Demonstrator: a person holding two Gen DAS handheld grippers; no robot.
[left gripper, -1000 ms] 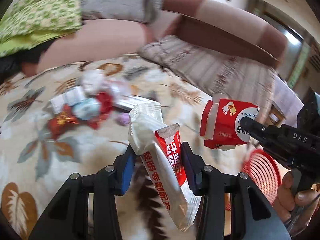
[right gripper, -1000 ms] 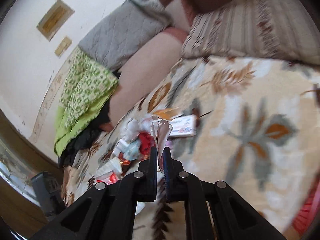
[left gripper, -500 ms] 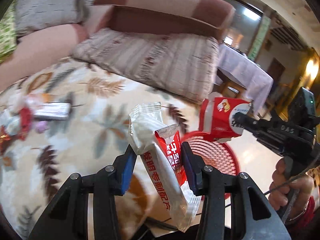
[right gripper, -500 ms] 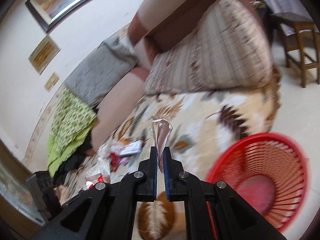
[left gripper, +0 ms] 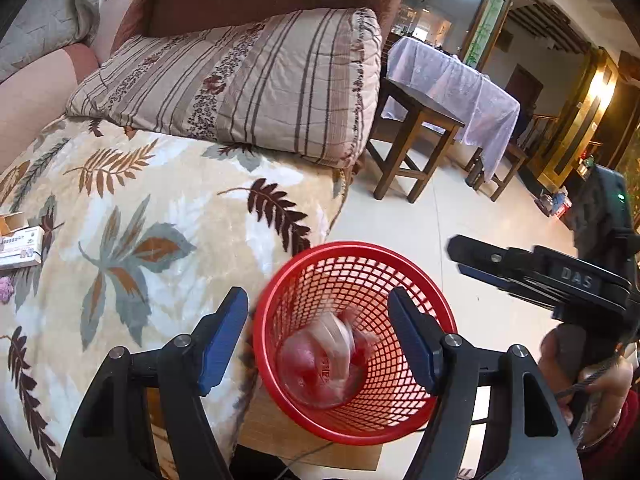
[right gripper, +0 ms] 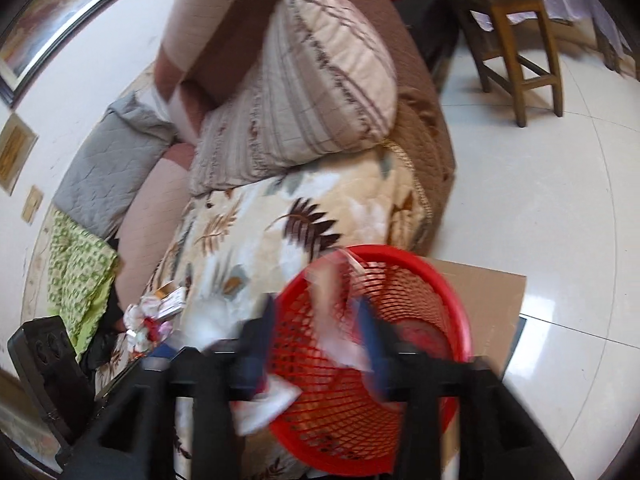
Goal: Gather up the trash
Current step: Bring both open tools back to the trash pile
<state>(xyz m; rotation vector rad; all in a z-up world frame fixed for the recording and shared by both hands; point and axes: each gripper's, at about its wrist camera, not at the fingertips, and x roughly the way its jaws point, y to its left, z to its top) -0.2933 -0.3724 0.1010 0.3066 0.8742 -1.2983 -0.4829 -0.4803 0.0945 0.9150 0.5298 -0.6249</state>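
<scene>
your left hand-held gripper (left gripper: 318,336) and right hand-held gripper (right gripper: 320,344) have just been opening, jaws wide, nothing gripped. the wrappers (left gripper: 328,356) are dropping into the red basket (left gripper: 400,430) below. next, swing back left for the trash pile (right gripper: 150,320) on the blanket (left gripper: 140,200).

Red mesh basket (left gripper: 416,420); cream blanket (left gripper: 160,200) with brown, grey, orange leaves; beige pillow (left gripper: 248,80) with brown stripes; blue pads (left gripper: 222,336) on black gripper; green-patterned cloth (right gripper: 76,276).

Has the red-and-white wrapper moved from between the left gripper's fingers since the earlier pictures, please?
Yes. The wrapper has dropped into the red basket; the left gripper has just been opening, empty.
</scene>
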